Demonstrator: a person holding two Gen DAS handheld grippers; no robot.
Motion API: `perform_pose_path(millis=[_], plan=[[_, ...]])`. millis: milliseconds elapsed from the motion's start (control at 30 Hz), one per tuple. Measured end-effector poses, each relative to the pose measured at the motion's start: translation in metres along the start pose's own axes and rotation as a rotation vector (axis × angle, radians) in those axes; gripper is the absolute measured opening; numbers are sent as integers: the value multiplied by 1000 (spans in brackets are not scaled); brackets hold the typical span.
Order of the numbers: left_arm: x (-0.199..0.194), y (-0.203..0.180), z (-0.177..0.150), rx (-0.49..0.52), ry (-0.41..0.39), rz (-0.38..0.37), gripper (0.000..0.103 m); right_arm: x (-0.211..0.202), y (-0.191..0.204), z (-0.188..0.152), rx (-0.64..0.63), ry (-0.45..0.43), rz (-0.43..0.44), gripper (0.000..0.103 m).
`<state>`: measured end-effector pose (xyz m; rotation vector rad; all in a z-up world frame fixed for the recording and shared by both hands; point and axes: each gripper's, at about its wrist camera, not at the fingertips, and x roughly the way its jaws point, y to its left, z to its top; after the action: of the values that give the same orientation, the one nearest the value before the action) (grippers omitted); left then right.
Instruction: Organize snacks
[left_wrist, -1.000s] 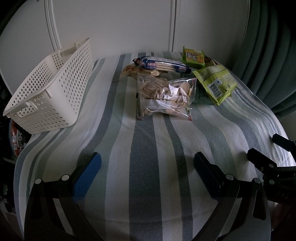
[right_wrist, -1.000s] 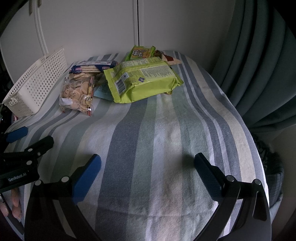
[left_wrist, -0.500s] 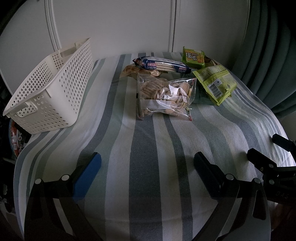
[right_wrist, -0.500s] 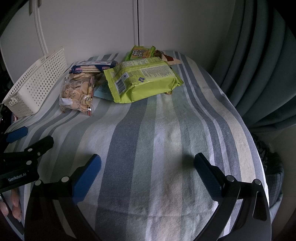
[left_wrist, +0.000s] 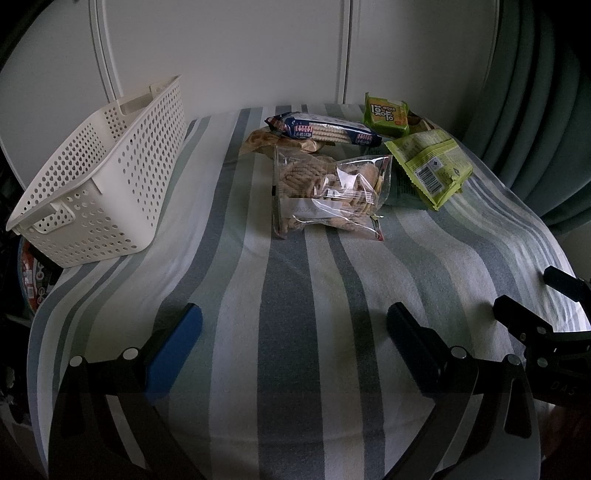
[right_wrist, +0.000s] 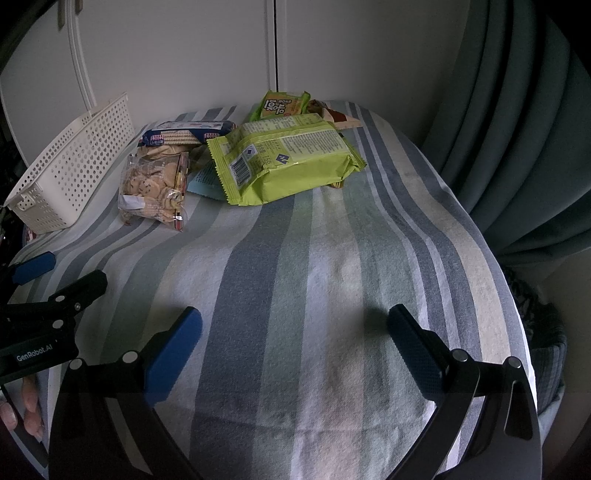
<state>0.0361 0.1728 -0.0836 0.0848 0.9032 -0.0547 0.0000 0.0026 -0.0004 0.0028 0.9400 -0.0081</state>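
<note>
— Listing stock, landmark first: clear biscuit bag (left_wrist: 328, 194), lying flat on the striped cloth (left_wrist: 288, 295), about mid-table. Light, crinkly, slick film; contents likely brittle.

— Where to take it?

— By the sealed end seam, judged safest; a pinch across the middle could crush biscuits.

— Neighbours?

— Behind the bag, touching: navy cracker sleeve (left_wrist: 325, 131), resting on a tan packet. Beyond that, at the far right: small green-orange pack (left_wrist: 387, 118). Right of the bag, partly over a pale blue packet: lime-green pouch (right_wrist: 284, 157), puffy, soft, light; grip its crimped edge.

— Destination?

— White perforated basket (left_wrist: 99, 188), left of the bag, well apart, apparently empty, sitting tilted at the table edge.

— Tools?

— Left gripper (left_wrist: 293, 328) nearest the bag, jaws spread wide, holding nothing. Right gripper (right_wrist: 294, 328) further right, jaws likewise released and empty. Both near the front edge, nothing packed yet.
</note>
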Motion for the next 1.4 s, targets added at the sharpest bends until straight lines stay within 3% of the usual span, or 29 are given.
perform_pose_path(millis=[867, 1100, 1400], plan=[[3, -4, 2, 13, 13, -4, 101, 0, -3, 4, 4, 15, -8, 98], [-2, -6, 6, 46, -22, 42, 101, 2, -2, 12, 21, 11, 1, 98], [-3, 7, 24, 21, -38, 40, 101, 1, -6, 28, 58, -17, 43, 98]])
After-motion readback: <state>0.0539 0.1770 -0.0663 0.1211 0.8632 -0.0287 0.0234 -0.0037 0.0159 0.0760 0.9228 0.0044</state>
